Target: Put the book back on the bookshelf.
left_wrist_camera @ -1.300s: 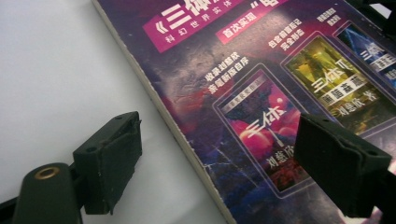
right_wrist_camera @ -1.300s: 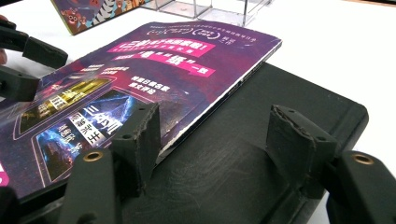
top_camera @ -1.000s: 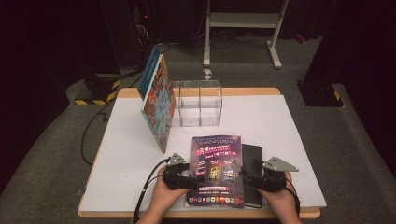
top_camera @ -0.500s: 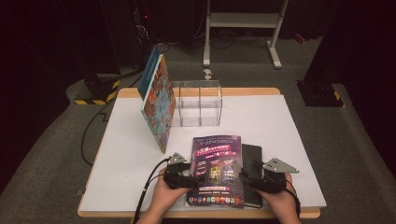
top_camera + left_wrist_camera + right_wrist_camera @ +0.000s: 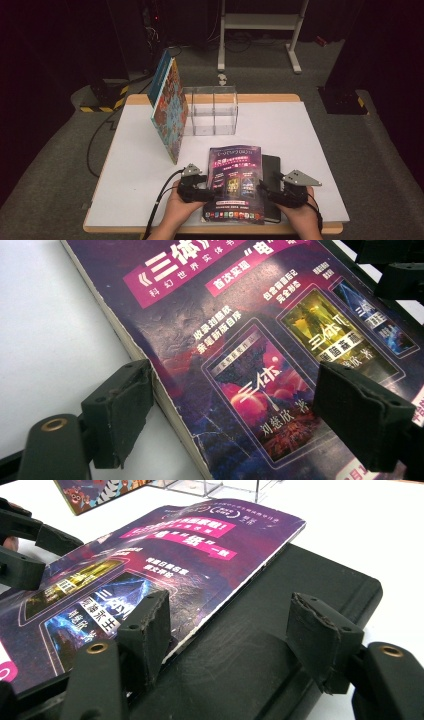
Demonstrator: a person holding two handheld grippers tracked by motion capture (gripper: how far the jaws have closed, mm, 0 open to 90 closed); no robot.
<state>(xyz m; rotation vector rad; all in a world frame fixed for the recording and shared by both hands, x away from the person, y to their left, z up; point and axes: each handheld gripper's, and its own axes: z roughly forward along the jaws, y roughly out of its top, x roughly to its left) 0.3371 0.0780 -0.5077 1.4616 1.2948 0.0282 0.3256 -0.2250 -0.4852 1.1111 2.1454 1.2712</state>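
Flanking the purple book (image 5: 233, 182) with jaws apart, both grippers rest — clear organizer (image 5: 210, 110) and leaning picture book (image 5: 169, 110) stand beyond.

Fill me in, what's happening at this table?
A person works a purple book with two handheld grippers. The book lies on a black book at the table's near edge. The left gripper straddles its left edge, the right gripper its right edge over the black one; both stand open. A colourful book leans against a clear organiser behind.
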